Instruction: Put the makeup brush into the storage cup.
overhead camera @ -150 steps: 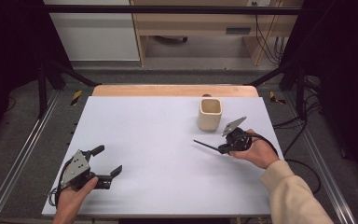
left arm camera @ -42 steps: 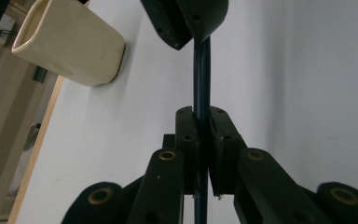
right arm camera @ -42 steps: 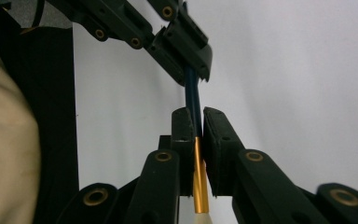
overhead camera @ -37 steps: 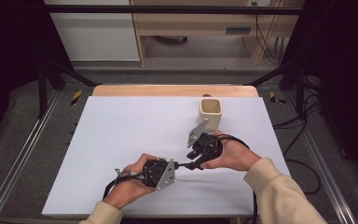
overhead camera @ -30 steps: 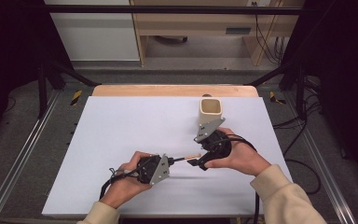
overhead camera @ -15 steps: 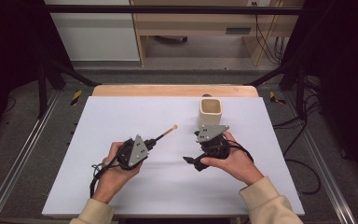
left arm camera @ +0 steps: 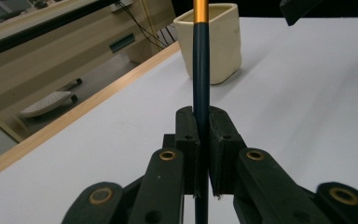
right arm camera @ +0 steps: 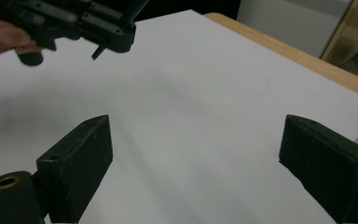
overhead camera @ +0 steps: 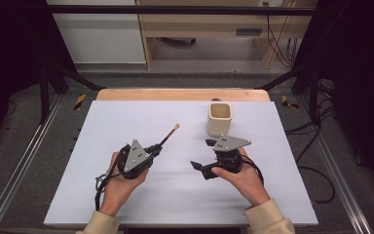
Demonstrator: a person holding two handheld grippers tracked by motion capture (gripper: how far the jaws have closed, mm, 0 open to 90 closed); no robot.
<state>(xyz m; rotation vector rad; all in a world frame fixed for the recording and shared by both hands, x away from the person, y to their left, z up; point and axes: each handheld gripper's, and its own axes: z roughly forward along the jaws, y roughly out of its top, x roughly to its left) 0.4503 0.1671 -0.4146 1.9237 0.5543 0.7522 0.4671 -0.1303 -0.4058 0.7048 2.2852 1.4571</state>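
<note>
While clamped in the left gripper (overhead camera: 152,150), brush (overhead camera: 169,134) juts beyond its jaws, long axis aimed toward cup (overhead camera: 219,118), up-right. Right gripper (overhead camera: 202,155): jaws wide, empty, beside cup, nearer it.

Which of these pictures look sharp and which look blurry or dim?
High view: evenly lit white table, dark surroundings, all fairly sharp. Left gripper view: the brush and cup are crisp, with a soft shadow beside the cup. Right gripper view: the near pads are soft, and the left gripper farther off is blurred.
</note>
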